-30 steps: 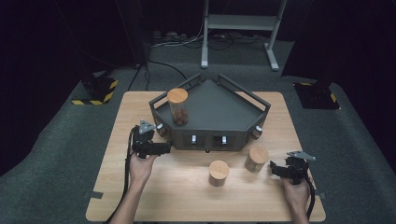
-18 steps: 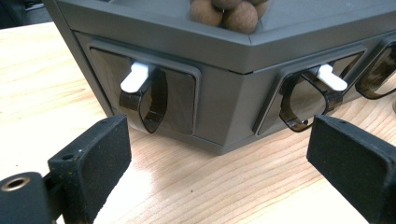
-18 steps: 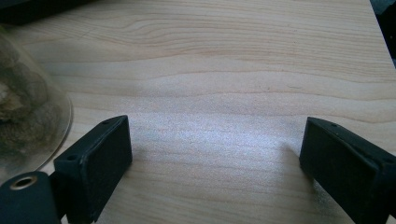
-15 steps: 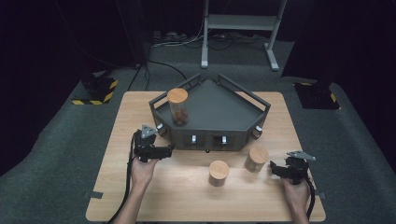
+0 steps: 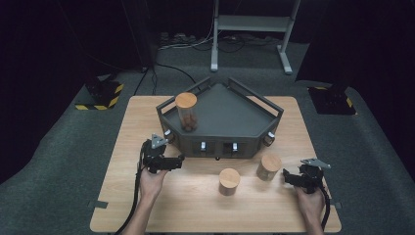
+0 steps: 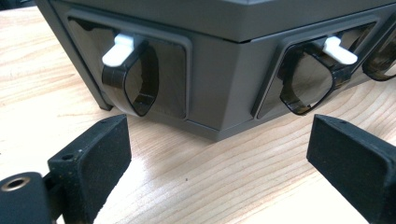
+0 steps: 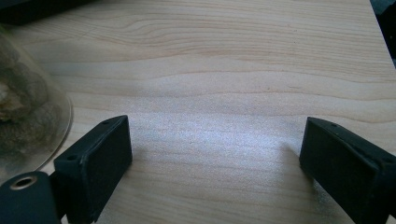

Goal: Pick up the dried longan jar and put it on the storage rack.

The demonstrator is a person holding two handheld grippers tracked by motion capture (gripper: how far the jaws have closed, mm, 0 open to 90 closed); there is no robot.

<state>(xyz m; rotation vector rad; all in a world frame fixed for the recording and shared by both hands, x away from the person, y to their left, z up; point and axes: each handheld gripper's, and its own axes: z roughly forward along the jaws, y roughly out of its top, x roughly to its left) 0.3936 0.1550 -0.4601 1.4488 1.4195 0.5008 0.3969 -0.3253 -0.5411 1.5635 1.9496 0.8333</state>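
A dark grey five-sided rack [image 5: 230, 105] stands at the middle back of the wooden table [image 5: 147, 112]. One cork-lidded glass jar [image 5: 186, 111] stands on its left part. Two more jars rest on the table in front: a short jar [image 5: 229, 181] and a second jar [image 5: 268, 166] to its right. My left gripper [image 5: 179, 160] lies low by the rack's front left corner, open, nothing between its jaws. In the left gripper view two white latches [image 6: 120, 46] [image 6: 340, 49] on the rack's [image 6: 224, 70] front face me. My right gripper [image 5: 287, 178] is open just right of the second jar [image 7: 25, 116].
The table's near half in front of the jars is bare wood. Beyond the table lie a grey carpet, cables, a metal stand's [image 5: 249, 24] legs and yellow-black striped bases [image 5: 100, 93] at the far left. Both cables trail back along the forearms.
My left gripper has shifted slightly toward the rack's front left corner. The right gripper and the jars have stayed where they were.
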